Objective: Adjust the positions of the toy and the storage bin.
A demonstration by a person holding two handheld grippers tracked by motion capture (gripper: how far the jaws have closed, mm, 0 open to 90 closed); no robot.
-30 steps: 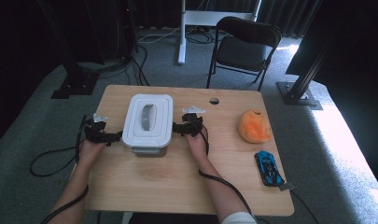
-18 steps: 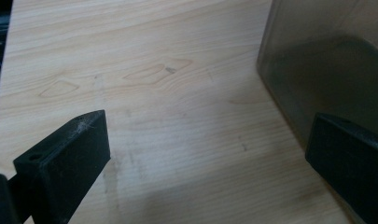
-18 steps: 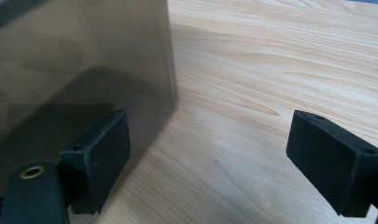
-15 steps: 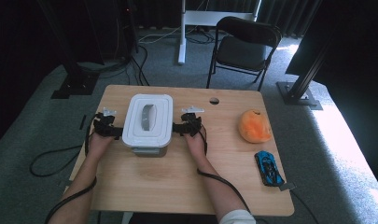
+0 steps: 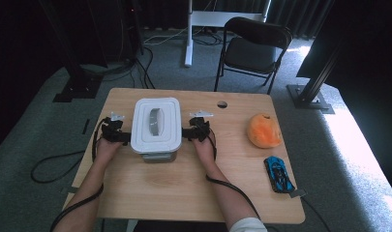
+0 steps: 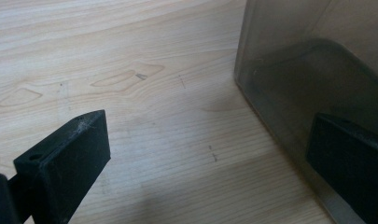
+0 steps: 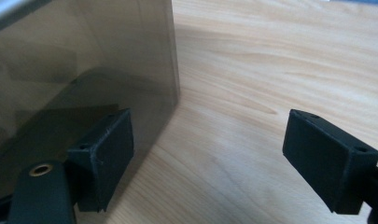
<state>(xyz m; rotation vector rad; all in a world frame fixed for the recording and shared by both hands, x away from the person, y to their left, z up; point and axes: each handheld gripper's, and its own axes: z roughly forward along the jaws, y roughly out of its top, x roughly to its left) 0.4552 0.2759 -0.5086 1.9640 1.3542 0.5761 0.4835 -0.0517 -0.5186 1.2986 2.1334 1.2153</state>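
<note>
My left gripper (image 5: 122, 137) sits at the left side of the box (image 5: 155, 126), center-left of the high view, jaws wide w/ nothing between them. In the left gripper view one jaw is right up against the box's smoky wall (image 6: 312, 60), the other over bare table (image 6: 144, 56). Box has a white lid, stands on the table's upper left part. My right gripper (image 5: 188, 133) is at the box's right side, jaws also wide, one by the wall. Farther right: an orange plush (image 5: 263, 130), then a blue toy car (image 5: 279, 174) at lower right.
</note>
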